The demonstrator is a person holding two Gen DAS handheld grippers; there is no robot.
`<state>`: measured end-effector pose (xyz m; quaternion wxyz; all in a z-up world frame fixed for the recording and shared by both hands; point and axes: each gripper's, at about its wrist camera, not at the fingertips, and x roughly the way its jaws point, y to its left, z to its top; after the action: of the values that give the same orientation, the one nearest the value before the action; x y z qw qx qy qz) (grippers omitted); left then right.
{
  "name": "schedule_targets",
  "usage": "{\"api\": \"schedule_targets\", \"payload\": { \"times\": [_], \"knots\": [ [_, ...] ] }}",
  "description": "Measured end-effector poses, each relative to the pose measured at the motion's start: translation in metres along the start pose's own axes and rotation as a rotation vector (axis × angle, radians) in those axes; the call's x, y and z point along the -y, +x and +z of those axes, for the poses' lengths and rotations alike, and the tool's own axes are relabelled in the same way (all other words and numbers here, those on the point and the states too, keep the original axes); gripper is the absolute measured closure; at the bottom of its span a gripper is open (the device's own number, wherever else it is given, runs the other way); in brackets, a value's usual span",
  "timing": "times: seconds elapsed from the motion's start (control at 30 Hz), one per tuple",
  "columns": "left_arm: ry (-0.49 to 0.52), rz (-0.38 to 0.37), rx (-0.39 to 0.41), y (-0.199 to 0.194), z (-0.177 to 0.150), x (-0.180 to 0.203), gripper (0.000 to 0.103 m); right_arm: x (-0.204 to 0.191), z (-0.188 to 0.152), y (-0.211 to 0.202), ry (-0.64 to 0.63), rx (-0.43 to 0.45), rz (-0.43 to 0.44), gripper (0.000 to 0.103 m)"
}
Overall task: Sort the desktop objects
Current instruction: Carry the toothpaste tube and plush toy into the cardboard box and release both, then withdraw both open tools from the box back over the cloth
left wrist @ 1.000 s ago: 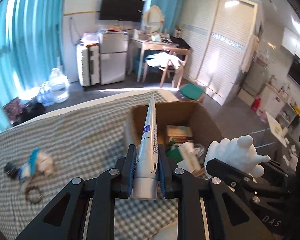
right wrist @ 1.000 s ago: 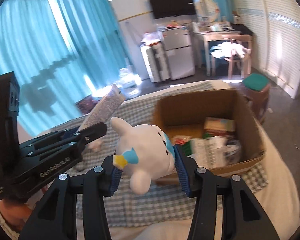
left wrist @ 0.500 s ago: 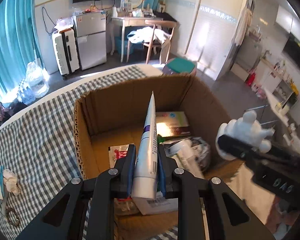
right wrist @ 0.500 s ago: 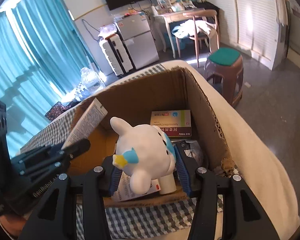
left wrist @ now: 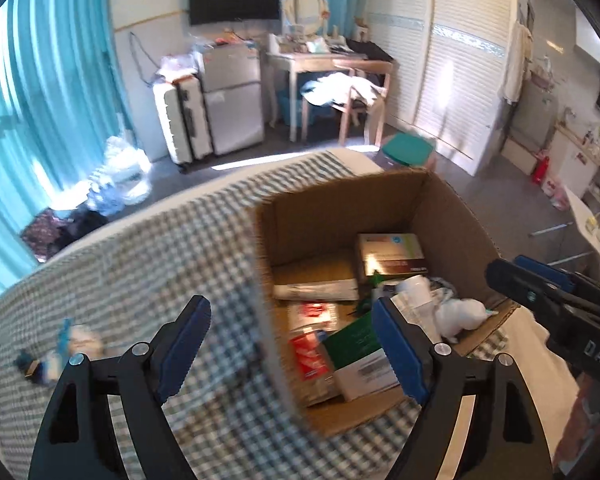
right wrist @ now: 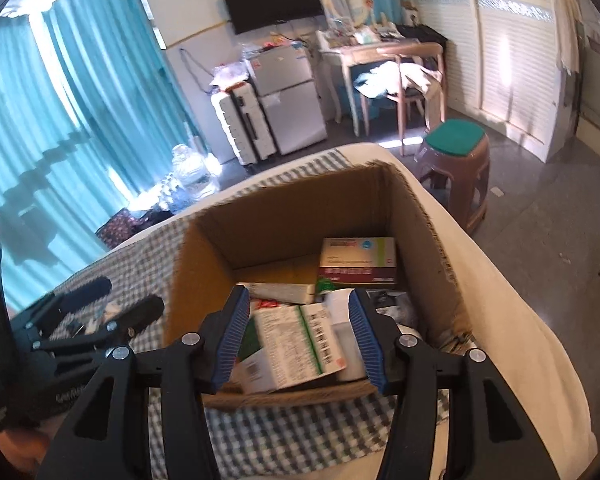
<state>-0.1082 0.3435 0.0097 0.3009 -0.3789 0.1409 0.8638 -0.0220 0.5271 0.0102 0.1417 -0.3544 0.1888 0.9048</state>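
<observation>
Both loads now lie in the cardboard box (left wrist: 452,216); left gripper (left wrist: 292,344) is opening, right gripper (right wrist: 296,332) parted, both empty.

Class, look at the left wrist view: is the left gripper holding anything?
No. The left gripper is opening with nothing between its pads, above the box.

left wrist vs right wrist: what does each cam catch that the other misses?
Left wrist only: small items left on the checked cloth, and a white plush toy in the box's right corner.
Right wrist only: the brown stool with its green seat in full.
Both: the cardboard box, the red-and-green medicine carton, and both grippers with nothing between the pads: left gripper opening, right gripper.
</observation>
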Motion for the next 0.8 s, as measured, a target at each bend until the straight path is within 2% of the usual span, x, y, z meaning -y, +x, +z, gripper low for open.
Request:
{"api": "schedule_targets", "payload": {
  "times": [0.1, 0.17, 0.23, 0.3, 0.4, 0.47, 0.53, 0.67, 0.8],
  "knots": [
    [-0.031, 0.053, 0.056, -0.041, -0.008, -0.021, 0.015, -0.027, -0.003, -0.026, -0.058, 0.04, 0.024, 0.05],
    [-0.056, 0.095, 0.102, -0.069, -0.014, -0.035, 0.008, -0.048, -0.008, -0.047, -0.104, 0.081, 0.04, 0.04],
    [-0.102, 0.148, 0.164, -0.101, -0.022, -0.051, 0.001, -0.067, -0.013, -0.065, -0.138, 0.117, 0.059, 0.038],
    [-0.156, 0.195, 0.22, -0.135, -0.034, -0.07, 0.0, -0.088, -0.021, -0.081, -0.173, 0.14, 0.098, 0.035],
    [-0.203, 0.244, 0.249, -0.167, -0.054, -0.092, 0.0, -0.116, -0.036, -0.098, -0.206, 0.164, 0.151, 0.028],
    [-0.232, 0.278, 0.247, -0.178, -0.068, -0.106, 0.0, -0.133, -0.048, -0.102, -0.213, 0.167, 0.193, 0.023],
    [-0.268, 0.315, 0.228, -0.185, -0.087, -0.125, 0.0, -0.148, -0.061, -0.101, -0.219, 0.155, 0.22, 0.023],
    [-0.413, 0.387, 0.161, -0.188, -0.136, -0.172, 0.0, -0.176, -0.094, -0.09, -0.242, 0.123, 0.277, 0.023],
    [-0.484, 0.459, 0.106, -0.184, -0.176, -0.209, 0.0, -0.198, -0.126, -0.076, -0.26, 0.105, 0.314, 0.023]
  ]
}}
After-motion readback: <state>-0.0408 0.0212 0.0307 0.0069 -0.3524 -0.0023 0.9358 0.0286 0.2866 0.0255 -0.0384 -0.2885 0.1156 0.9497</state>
